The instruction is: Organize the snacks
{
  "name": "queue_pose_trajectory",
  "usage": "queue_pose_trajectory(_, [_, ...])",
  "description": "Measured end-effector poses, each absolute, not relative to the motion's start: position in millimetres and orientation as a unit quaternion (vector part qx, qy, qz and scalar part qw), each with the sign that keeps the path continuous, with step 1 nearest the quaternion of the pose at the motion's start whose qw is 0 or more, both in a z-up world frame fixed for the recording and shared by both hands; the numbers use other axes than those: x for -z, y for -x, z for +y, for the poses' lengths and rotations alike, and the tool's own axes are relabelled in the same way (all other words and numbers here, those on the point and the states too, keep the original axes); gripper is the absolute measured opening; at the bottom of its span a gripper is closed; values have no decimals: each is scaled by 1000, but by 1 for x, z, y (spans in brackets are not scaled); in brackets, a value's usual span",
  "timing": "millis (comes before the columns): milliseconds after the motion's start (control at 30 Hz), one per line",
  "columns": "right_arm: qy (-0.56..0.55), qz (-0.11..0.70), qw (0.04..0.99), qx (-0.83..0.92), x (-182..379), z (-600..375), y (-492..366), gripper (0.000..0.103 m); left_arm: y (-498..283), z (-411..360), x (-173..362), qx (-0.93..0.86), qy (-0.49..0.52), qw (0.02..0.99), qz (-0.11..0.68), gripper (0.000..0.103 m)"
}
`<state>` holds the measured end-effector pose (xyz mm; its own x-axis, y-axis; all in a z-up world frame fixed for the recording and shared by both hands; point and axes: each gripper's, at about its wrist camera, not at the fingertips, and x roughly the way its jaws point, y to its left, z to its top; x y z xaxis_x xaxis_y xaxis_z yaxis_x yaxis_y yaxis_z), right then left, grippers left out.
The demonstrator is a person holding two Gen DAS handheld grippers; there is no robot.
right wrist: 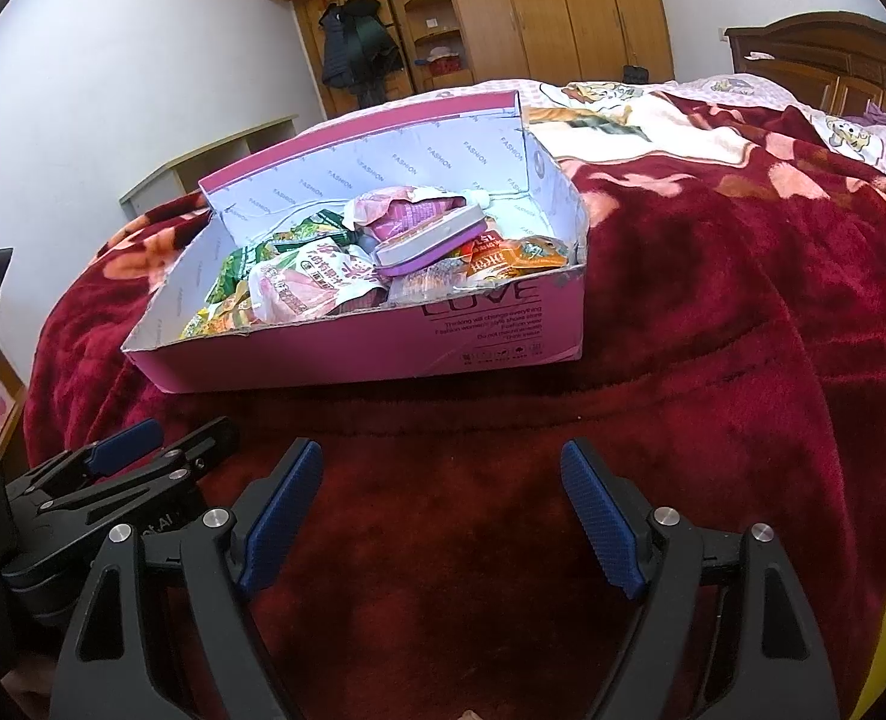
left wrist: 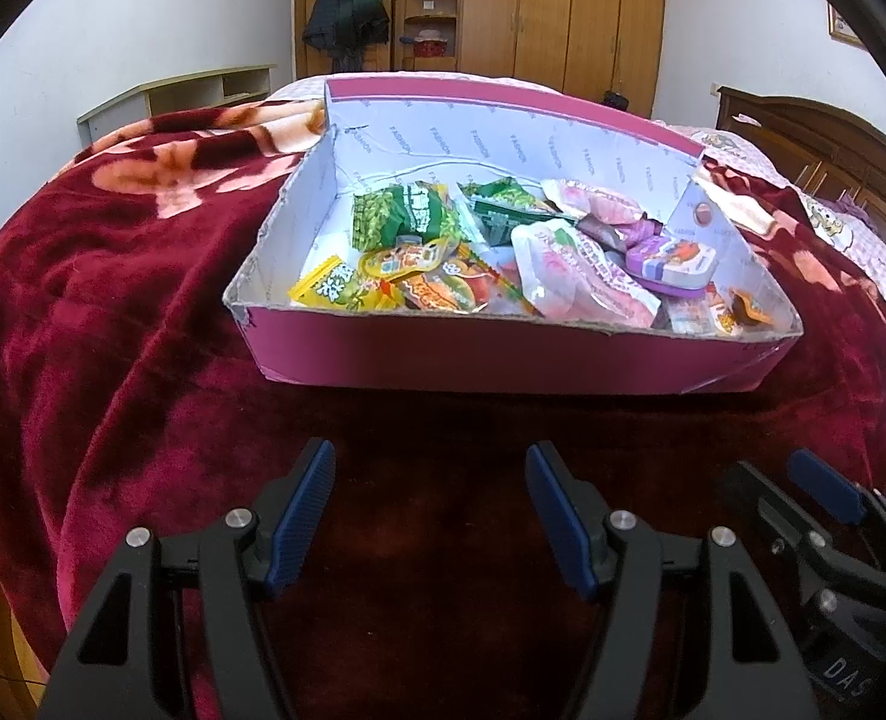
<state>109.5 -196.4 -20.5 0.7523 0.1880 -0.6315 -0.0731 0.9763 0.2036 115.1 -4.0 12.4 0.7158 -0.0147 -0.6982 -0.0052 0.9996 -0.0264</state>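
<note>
Jaws apart before snack-filled pink box [left wrist: 503, 354]

A bed covered by a dark red plush blanket [left wrist: 113, 312] with pale flower shapes filled the foreground. Beyond the bed's far end stood a wooden wardrobe [left wrist: 563, 6] with tall doors, and beside it open corner shelves [left wrist: 431, 6]. Dark coats [left wrist: 347, 6] hung just left of those shelves. A low pale shelf unit [left wrist: 203, 90] sat against the white wall [left wrist: 113, 30] left of the bed. A dark carved wooden headboard [right wrist: 833, 54] rose right of the bed.
</note>
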Motion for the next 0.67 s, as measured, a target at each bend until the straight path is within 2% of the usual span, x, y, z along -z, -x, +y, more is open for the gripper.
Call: queue_pose_trajectory(667, [-89,342,933,-68,17,-199,-108,83,-112,-5,-15,5,12,925,379,70])
